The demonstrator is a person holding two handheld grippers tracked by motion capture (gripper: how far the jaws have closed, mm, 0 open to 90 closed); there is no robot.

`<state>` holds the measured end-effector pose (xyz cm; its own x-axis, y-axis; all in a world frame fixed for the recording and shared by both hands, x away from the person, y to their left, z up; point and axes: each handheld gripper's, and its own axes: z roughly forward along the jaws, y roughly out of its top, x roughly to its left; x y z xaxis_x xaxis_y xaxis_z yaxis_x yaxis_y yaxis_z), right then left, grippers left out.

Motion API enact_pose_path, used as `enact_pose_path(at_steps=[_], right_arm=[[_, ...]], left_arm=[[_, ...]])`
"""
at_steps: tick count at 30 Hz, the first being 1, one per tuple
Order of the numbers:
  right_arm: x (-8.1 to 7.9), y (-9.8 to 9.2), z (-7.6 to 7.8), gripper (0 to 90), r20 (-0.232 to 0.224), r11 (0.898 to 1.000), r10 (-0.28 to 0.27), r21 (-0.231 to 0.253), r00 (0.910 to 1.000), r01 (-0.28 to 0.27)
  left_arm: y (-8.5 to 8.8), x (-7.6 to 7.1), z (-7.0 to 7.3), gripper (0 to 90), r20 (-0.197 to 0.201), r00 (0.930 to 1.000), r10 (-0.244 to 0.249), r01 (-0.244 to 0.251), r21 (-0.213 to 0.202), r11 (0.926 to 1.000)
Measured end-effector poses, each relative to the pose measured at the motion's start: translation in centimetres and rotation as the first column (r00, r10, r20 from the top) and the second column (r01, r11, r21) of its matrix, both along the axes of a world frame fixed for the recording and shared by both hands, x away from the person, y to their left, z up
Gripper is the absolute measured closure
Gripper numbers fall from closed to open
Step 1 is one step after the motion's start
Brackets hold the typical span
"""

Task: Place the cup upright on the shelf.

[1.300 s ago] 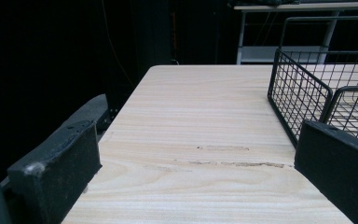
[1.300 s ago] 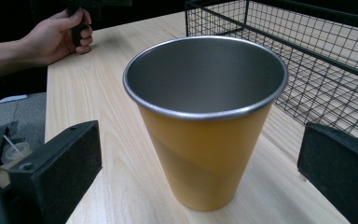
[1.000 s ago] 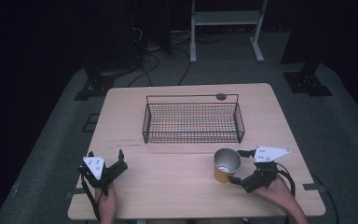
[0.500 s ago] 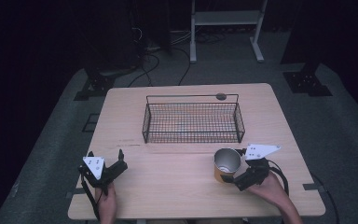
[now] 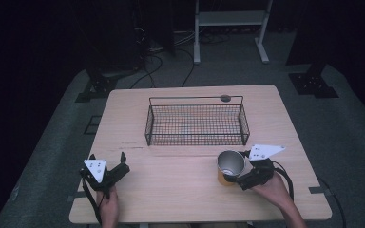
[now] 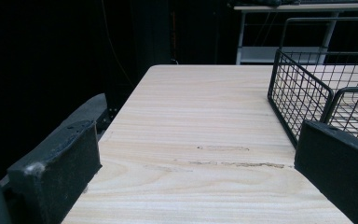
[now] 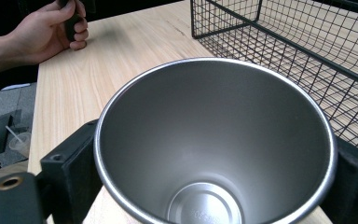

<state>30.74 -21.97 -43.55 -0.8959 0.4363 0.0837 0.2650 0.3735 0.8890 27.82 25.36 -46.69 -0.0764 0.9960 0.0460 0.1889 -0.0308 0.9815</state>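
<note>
A steel cup (image 5: 230, 162) with an orange-yellow outer wall stands upright on the wooden table (image 5: 171, 190), in front of the wire basket's right end. My right gripper (image 5: 234, 172) reaches it from the right, open, one jaw on each side of the cup. In the right gripper view the empty cup (image 7: 214, 140) sits between the jaws of that gripper (image 7: 209, 191), close against both; contact cannot be told. My left gripper (image 5: 108, 159) rests open near the front left corner. Nothing is between the jaws of the left gripper (image 6: 196, 172).
A black wire basket (image 5: 195, 137) stands empty at the table's middle back, also seen as the basket (image 6: 303, 93) and the basket (image 7: 284, 42). A small dark round disc (image 5: 225, 98) lies behind it. The person's other hand (image 7: 51, 28) grips a handle at the far left.
My right gripper has slid left toward the cup until its jaws flank it. The cup and the left gripper have not moved.
</note>
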Motion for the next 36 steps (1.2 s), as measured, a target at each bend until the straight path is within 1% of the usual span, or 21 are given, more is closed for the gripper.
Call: enact_pose_path(at_steps=[3, 6, 9, 13, 15, 17, 23, 24, 26, 28, 32, 36], right_arm=[[0.1, -0.1, 0.0, 9.4, -0.022, 1.0, 0.009, 0.017, 0.9997, -0.009], [0.1, 0.0, 0.2, 9.4, -0.017, 1.0, 0.013, 0.029, 0.9998, -0.013], [0.3, -0.1, 0.5, 9.5, -0.026, 0.999, 0.021, 0.046, 0.9994, -0.02], [0.6, 0.0, 1.1, 9.5, -0.031, 0.998, 0.034, 0.046, 0.999, -0.033], [0.7, 0.1, 1.6, 9.6, -0.036, 0.998, 0.043, 0.053, 0.9984, -0.041], [0.9, 0.2, 2.0, 9.6, -0.036, 0.998, 0.049, 0.048, 0.9982, -0.047], [1.4, 0.3, 2.8, 9.6, -0.046, 0.996, 0.068, 0.063, 0.9966, -0.065], [1.6, 0.4, 3.2, 9.7, -0.048, 0.996, 0.074, 0.059, 0.9961, -0.071], [1.6, 0.4, 3.4, 9.6, -0.045, 0.996, 0.075, 0.056, 0.9961, -0.073], [2.0, 0.4, 4.1, 9.7, -0.05, 0.995, 0.082, 0.067, 0.9954, -0.079], [2.5, 0.6, 5.0, 9.7, -0.051, 0.994, 0.092, 0.062, 0.9945, -0.088], [2.9, 0.7, 5.5, 9.7, -0.051, 0.994, 0.098, 0.062, 0.9939, -0.095]], left_arm=[[0.0, 0.0, 0.0, 0.0, 0.001, 1.0, 0.0, 0.0, 0.0, 1.0], [0.0, 0.0, 0.0, 0.0, 0.001, 1.0, 0.0, 0.0, 0.0, 1.0], [0.0, 0.0, 0.0, 0.0, 0.001, 1.0, 0.0, 0.0, 0.0, 1.0], [0.0, 0.0, 0.0, 0.0, 0.0, 1.0, -0.001, 0.001, 0.001, 1.0], [0.0, 0.0, 0.0, 0.0, 0.0, 1.0, -0.001, 0.001, 0.0, 1.0], [0.0, 0.0, 0.0, 0.0, 0.002, 1.0, -0.001, 0.001, -0.001, 1.0], [0.0, 0.0, 0.0, 0.0, 0.001, 1.0, -0.002, 0.002, -0.002, 1.0], [0.0, 0.0, 0.0, 0.0, 0.002, 1.0, -0.002, 0.002, -0.002, 1.0], [0.0, 0.0, 0.0, 0.0, 0.002, 1.0, -0.002, 0.002, -0.002, 1.0], [0.0, 0.0, 0.0, 0.0, 0.002, 1.0, -0.002, 0.003, -0.002, 1.0], [0.0, 0.0, 0.0, 0.0, 0.002, 1.0, -0.003, 0.003, -0.001, 1.0], [0.0, 0.0, 0.0, 0.0, 0.001, 1.0, -0.003, 0.003, -0.002, 1.0]])
